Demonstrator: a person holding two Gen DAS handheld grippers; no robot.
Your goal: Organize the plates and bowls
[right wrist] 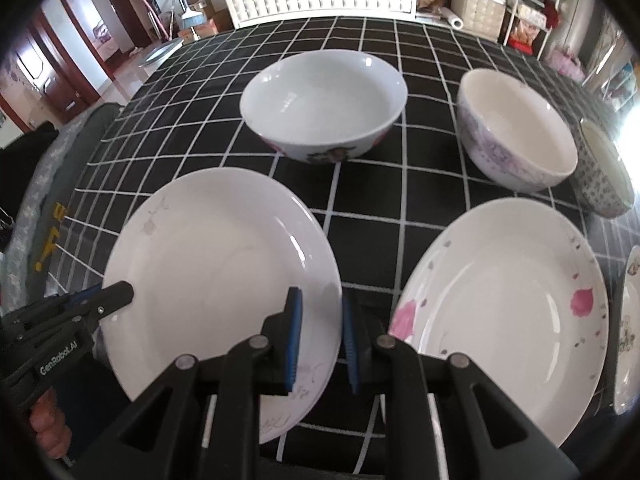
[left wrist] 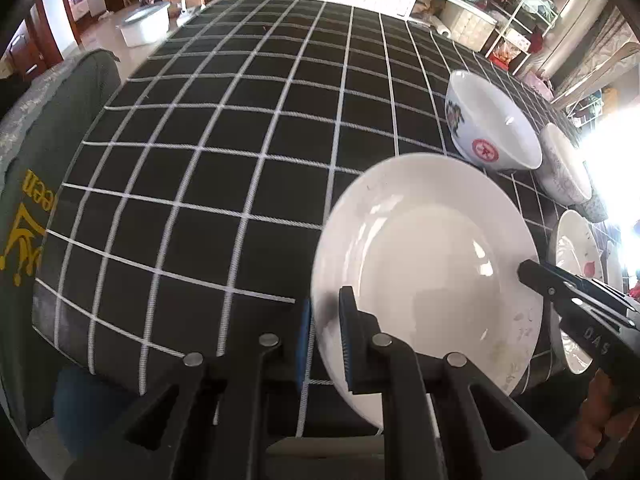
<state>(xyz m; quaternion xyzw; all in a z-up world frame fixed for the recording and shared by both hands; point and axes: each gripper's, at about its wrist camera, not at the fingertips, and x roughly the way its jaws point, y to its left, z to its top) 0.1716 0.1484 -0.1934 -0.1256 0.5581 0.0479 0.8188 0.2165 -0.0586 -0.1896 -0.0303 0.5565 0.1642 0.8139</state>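
**Sorting barely begun: one plate in both grips, nothing stacked**

I hold the plain white plate [right wrist: 216,280] by its rim from two sides. My left gripper [left wrist: 326,336] is clamped narrow at its 7 o'clock edge, my right gripper [right wrist: 320,340] at 4 o'clock. In both views the plate looks tilted and partly lifted off the checked counter [left wrist: 200,160].

Outstanding: the pink-flowered plate [right wrist: 504,312] lies alone at 3 o'clock. Three bowls stand singly beyond it: red-patterned bowl [right wrist: 324,104] at 12, lilac bowl [right wrist: 516,132] at 1, dotted bowl [right wrist: 604,172] at 2. Another plate's edge [right wrist: 628,340] shows far right. I judge nearly all the work remains.
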